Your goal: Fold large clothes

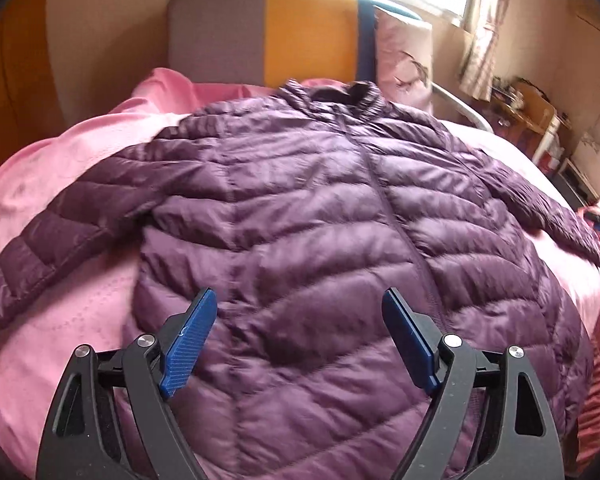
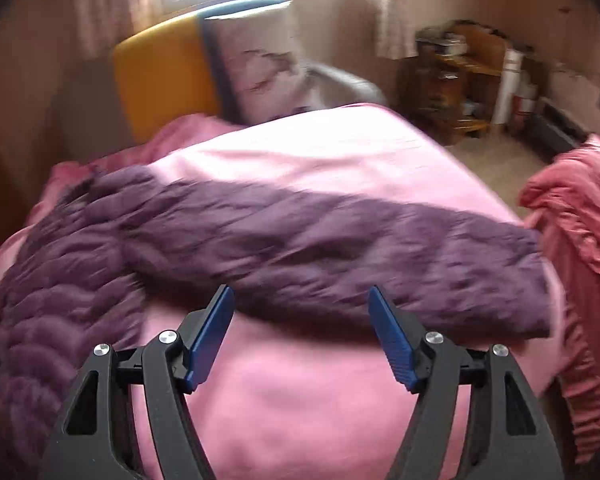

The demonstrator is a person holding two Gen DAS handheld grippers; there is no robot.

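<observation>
Purple puffer jacket [image 1: 320, 208] lay flat on pink bedspread [image 1: 60, 184], collar away. Its right sleeve [image 2: 340, 248] ran crosswise just ahead of right gripper [image 2: 301, 300], the nearer one. Left gripper [image 1: 300, 300] over the body. Both w/ jaws apart, empty.

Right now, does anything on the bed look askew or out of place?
Nothing damaged. The purple jacket lies flat, front up, sleeves spread. Its sleeve reaches the bed's edge by a rumpled red blanket draped there.
</observation>
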